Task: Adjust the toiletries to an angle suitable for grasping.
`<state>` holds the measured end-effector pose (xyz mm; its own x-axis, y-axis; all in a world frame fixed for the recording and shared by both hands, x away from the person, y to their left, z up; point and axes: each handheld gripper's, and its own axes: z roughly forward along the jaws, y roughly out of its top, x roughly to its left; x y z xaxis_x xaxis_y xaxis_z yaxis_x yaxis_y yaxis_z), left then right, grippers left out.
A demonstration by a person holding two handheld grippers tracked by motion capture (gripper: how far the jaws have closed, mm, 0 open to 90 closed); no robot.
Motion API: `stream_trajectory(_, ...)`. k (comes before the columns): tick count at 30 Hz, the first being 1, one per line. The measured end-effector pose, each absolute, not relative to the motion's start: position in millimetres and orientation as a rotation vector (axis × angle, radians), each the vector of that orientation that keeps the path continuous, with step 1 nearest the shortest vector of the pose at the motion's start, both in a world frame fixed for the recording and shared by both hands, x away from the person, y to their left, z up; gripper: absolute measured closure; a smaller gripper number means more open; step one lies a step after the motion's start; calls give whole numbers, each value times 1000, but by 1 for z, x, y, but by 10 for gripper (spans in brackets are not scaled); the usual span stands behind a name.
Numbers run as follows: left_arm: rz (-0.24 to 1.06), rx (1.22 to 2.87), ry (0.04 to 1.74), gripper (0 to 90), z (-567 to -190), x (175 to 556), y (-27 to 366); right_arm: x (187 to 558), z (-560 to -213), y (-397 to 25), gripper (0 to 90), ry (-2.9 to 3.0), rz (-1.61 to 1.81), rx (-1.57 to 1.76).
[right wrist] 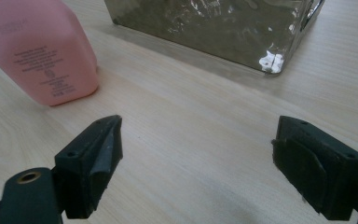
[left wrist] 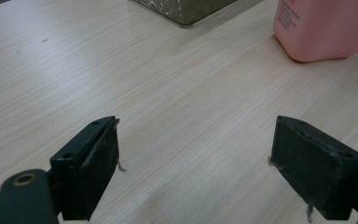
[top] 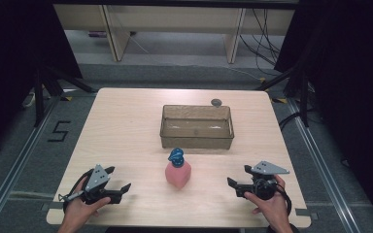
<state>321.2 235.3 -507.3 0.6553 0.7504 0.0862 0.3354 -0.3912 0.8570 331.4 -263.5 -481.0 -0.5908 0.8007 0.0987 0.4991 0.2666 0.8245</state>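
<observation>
While both grippers rest low at the near edge of the table (top: 126, 121), nothing is between their jaws.

Left gripper (top: 119, 180): held in the person's left hand (top: 80, 206) at the near left; jaws spread wide, bare wood between them in the left gripper view (left wrist: 196, 158).

Right gripper (top: 234, 177): held in the right hand (top: 272, 206) at the near right; jaws likewise spread apart and empty, seen in the right gripper view (right wrist: 198, 158).

Pink bottle (top: 178, 174): upright with a blue cap (top: 177, 157), standing between the two grippers, apart from both; its printed side shows in the right gripper view (right wrist: 39, 53).

Clear bin (top: 197, 127): rectangular, see-through, just behind the bottle near the table's middle, looks empty.

Small dark disc (top: 216, 102): beyond the bin's far right corner.
</observation>
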Motion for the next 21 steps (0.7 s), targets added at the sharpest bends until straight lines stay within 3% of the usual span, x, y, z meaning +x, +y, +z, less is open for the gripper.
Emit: stream_trajectory(21, 604, 1998, 830, 148, -507, 322, 236, 331, -475, -257, 200, 2162, 1333, 1138)
